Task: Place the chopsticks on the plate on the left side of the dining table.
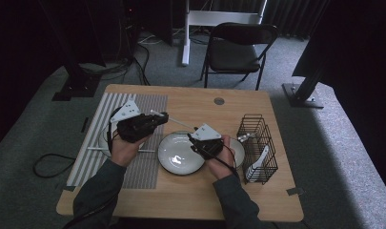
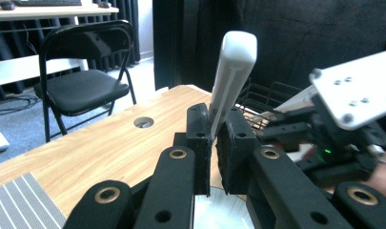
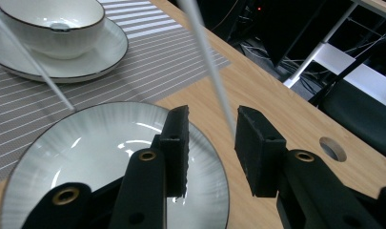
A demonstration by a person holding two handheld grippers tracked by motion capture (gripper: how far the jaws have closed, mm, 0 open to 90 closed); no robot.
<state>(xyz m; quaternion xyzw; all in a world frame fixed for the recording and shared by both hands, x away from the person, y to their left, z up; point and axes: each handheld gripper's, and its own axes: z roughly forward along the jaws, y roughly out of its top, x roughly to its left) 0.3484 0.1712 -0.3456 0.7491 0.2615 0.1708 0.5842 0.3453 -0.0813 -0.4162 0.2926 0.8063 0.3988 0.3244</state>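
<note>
1. The left gripper (image 2: 214, 143) has its fingers (image 2: 198, 138) clamped on a white utensil (image 2: 231, 76), whose flat handle juts up beyond the fingertips.
2. The right gripper (image 3: 210, 138) has its fingers (image 3: 257, 148) apart, with the utensil's thin white shaft (image 3: 207, 62) passing between them; I cannot tell whether it touches either one.
3. Below both grippers' fingers lies a grey plate (image 1: 174, 160) on the tabletop (image 1: 195, 102).
4. A wire basket (image 1: 258, 145) stands to the right of the right fingers.
</note>
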